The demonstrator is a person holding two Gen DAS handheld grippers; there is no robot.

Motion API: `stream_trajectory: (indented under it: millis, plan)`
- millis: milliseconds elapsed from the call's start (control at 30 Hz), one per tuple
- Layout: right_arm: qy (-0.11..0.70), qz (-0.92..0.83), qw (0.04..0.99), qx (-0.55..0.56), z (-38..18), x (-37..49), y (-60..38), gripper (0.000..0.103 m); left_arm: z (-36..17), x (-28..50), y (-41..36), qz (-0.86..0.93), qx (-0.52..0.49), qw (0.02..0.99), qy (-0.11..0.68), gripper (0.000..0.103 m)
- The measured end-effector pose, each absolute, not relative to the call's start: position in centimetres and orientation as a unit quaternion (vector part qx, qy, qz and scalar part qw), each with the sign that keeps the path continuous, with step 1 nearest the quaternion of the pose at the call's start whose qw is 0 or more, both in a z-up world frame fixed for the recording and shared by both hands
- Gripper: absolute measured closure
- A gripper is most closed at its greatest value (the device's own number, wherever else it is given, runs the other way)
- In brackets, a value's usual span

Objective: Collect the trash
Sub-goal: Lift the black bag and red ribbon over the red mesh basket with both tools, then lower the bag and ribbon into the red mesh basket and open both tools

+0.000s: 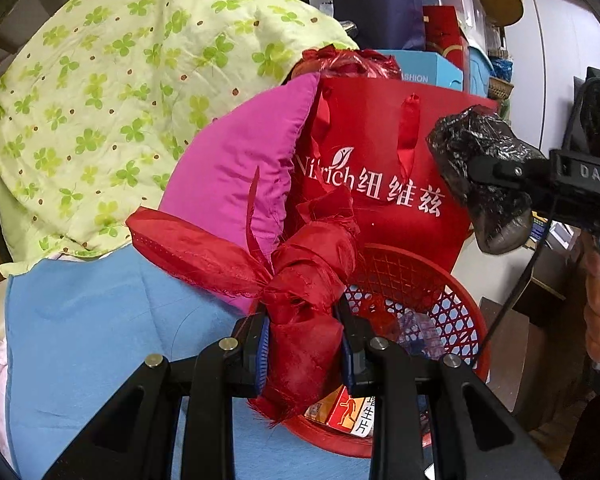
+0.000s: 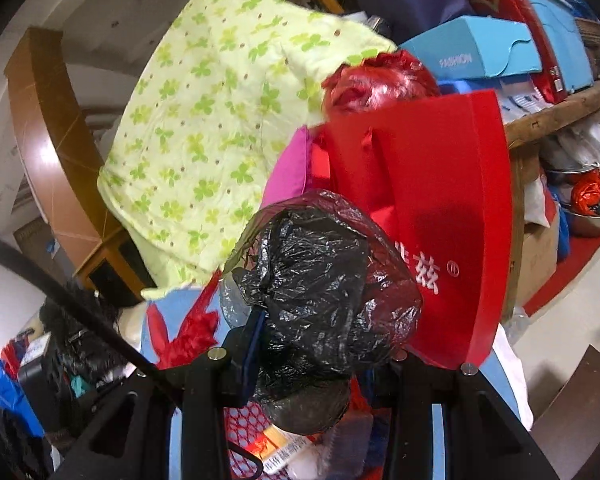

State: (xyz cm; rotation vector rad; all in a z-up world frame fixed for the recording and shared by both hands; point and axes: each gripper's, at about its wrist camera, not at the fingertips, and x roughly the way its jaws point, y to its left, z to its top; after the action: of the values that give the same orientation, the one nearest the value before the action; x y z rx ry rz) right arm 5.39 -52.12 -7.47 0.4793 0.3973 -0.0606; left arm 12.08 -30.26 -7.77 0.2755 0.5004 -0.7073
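Red paper gift bag [image 1: 384, 168]: stands upright beyond both sets of fingers, behind the basket; white print reads "Nitrich" with a leaf mark and Chinese characters 纽维兹.
Blue cardboard box [image 2: 466, 50]: far beyond the fingers, above the bag; the word "FASHION" is legible.
Round red plastic mesh basket [image 1: 452, 292]: sits directly under and just ahead of both fingertips; a packet inside shows an orange walking figure and characters ending 生片.
Left gripper [image 1: 302, 346]: clenched on a knotted bundle of red crinkled fabric [image 1: 304, 300], which bulges between the blue pads; its long tail trails off to the left over the blue cloth.
Right gripper [image 2: 324, 344]: clamped on a crumpled black plastic bag wad [image 2: 312, 292] wrapped in a thin translucent film; its body reads "DAS" in the left view.
Risk, fabric: likely the loose tail drapes outside the rim on release and drags the bundle out.
Risk, bag wad: light plastic may cling to a pad or drift past the rim.
Risk, gift bag: a swing could knock it over.
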Motion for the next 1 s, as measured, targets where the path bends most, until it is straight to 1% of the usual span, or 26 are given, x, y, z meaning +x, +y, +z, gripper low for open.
stream_trajectory:
  millis: [233,333,367,400,467,500,533,567,667,700,767,867,1000]
  plan:
    - [0.219,-0.020,0.950,0.219,-8.2,5.7,-52.0,0.061,-8.5,12.4,-31.1,-0.339,0.134,0.896,0.252,0.071]
    - [0.228,-0.014,0.948,0.223,-8.5,6.1,-52.1,0.059,-8.5,12.5,-31.2,-0.342,0.130,0.894,0.259,0.070]
    - [0.232,-0.012,0.946,0.225,-8.6,6.3,-52.1,0.059,-8.6,12.6,-31.3,-0.343,0.130,0.893,0.261,0.068]
    - [0.236,-0.011,0.945,0.226,-8.7,6.4,-52.1,0.059,-8.6,12.6,-31.3,-0.344,0.130,0.892,0.262,0.066]
    - [0.242,-0.008,0.942,0.231,-8.9,6.6,-52.1,0.058,-8.6,12.6,-31.3,-0.346,0.127,0.891,0.266,0.056]
    - [0.244,-0.006,0.941,0.233,-9.0,6.7,-52.1,0.058,-8.6,12.6,-31.3,-0.345,0.125,0.892,0.265,0.054]
    - [0.246,-0.003,0.940,0.235,-9.1,6.8,-52.2,0.057,-8.6,12.6,-31.2,-0.346,0.123,0.892,0.264,0.049]
    - [0.249,0.001,0.938,0.240,-9.2,7.0,-52.2,0.054,-8.5,12.6,-31.1,-0.348,0.120,0.891,0.264,0.043]
    - [0.250,0.011,0.934,0.255,-9.5,7.4,-52.3,0.046,-8.3,12.4,-30.9,-0.347,0.116,0.893,0.262,0.033]
    - [0.248,0.013,0.934,0.258,-9.5,7.4,-52.3,0.045,-8.1,12.3,-30.7,-0.349,0.115,0.893,0.261,0.032]
    - [0.242,0.019,0.932,0.269,-9.4,7.5,-52.4,0.043,-7.9,12.2,-30.5,-0.348,0.114,0.893,0.261,0.023]
    - [0.231,0.020,0.933,0.274,-9.1,7.4,-52.3,0.043,-7.5,12.0,-29.8,-0.331,0.115,0.900,0.259,0.017]
    - [0.199,0.015,0.943,0.265,-8.0,6.4,-51.2,0.043,-6.7,11.4,-28.4,-0.293,0.129,0.912,0.256,0.016]
